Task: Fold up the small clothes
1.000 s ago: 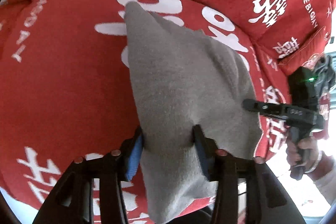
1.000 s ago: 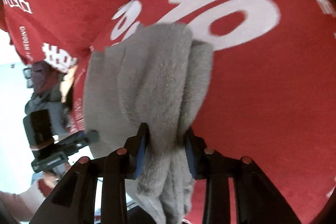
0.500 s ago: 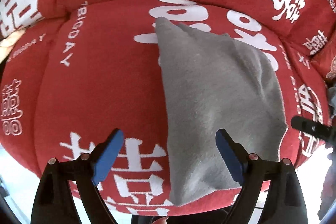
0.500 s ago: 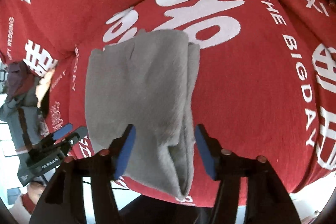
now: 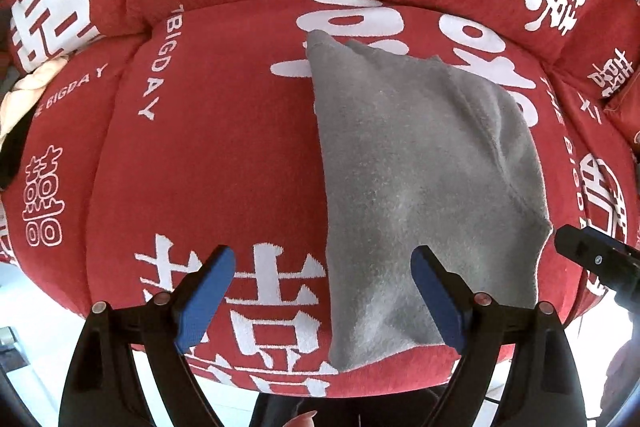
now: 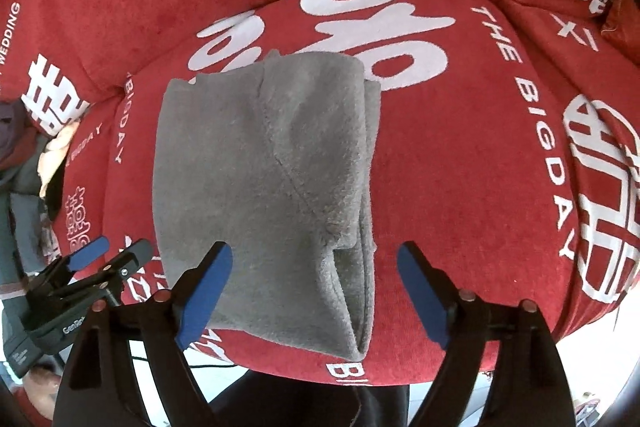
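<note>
1. Garment point(image 6: 264, 187): grey, folded, lying flat on red cushion point(image 5: 208, 147), front edge near the cushion's lip.
2. Left claw point(image 5: 324, 301) and right claw point(image 6: 312, 293): both spread wide, holding nothing.
3. Next fold, likely: pinch front corners evenly, lift low, avoid dragging layers.

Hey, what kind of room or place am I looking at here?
Probably a home living room. A sofa seat in a red cover with white wedding characters and "THE BIG DAY" holds a folded grey garment, with more clothes piled alongside.
</note>
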{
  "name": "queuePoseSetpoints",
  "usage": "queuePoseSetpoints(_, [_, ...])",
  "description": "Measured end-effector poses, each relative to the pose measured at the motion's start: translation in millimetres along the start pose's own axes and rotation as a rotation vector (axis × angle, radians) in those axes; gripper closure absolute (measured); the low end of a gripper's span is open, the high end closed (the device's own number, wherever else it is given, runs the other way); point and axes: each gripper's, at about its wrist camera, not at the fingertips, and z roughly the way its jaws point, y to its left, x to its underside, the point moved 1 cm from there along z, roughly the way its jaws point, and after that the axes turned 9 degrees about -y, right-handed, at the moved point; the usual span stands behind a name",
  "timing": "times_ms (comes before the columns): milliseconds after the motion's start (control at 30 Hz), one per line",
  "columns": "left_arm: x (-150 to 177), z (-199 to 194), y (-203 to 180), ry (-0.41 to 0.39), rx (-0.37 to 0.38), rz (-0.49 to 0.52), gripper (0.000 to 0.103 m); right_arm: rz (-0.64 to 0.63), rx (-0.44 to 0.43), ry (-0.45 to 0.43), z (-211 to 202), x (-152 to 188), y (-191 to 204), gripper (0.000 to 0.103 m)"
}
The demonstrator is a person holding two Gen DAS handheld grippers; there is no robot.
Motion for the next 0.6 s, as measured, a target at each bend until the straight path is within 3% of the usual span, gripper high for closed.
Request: queuePoseSetpoints(600, [2, -10, 3, -0.015, -0.082, 0.040, 0.013, -0.002, 0.061, -0.005, -2, 12, 13, 0.016])
